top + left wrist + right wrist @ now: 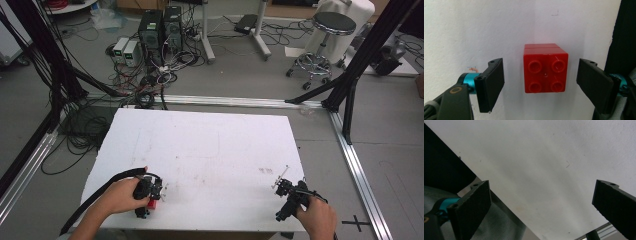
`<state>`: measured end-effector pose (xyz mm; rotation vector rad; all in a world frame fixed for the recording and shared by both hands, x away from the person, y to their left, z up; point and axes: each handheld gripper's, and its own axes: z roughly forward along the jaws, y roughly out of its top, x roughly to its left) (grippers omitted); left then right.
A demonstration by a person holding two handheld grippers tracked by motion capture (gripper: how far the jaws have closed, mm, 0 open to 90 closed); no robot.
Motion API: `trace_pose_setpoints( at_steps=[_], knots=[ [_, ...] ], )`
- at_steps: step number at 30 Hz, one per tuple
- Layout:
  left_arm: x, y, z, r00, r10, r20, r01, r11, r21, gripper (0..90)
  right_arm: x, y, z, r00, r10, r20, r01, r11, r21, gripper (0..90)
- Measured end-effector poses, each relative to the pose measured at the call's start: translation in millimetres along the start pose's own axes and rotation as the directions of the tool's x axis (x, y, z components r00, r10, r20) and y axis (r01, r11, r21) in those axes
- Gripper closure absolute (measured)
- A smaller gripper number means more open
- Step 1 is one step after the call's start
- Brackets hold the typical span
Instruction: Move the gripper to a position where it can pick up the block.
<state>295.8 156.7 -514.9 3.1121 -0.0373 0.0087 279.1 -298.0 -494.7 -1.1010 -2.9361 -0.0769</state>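
Note:
A red block (545, 72) with four studs on top stands on the white table (461, 30); a seam runs across its far side. My left gripper (541, 75) hangs over it, open, with one black jaw on each side of the block and a gap to both. In the high view the block (152, 204) peeks out red under the left gripper (149, 196) near the table's front left. My right gripper (541, 205) is open over bare white table, nothing between its jaws; in the high view it (286, 192) sits near the front right edge.
The white table (210, 145) is bordered by a metal frame with rails (357, 165) on the floor. Beyond it lie cables, computer boxes (160, 30) and a stool (325, 40). The table's front edge (506, 210) runs close under the right gripper.

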Motion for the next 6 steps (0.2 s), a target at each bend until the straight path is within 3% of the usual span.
trace_pose_setpoints(
  at_steps=[6],
  knots=[
    [-0.6,-1.1,-2.1,1.0000,-0.004,0.001,0.004,0.9999,-0.015,22.7,0.4,0.7,0.4,1.0000,0.002,-0.003,-0.002,1.000,0.002,1.5]
  ],
)
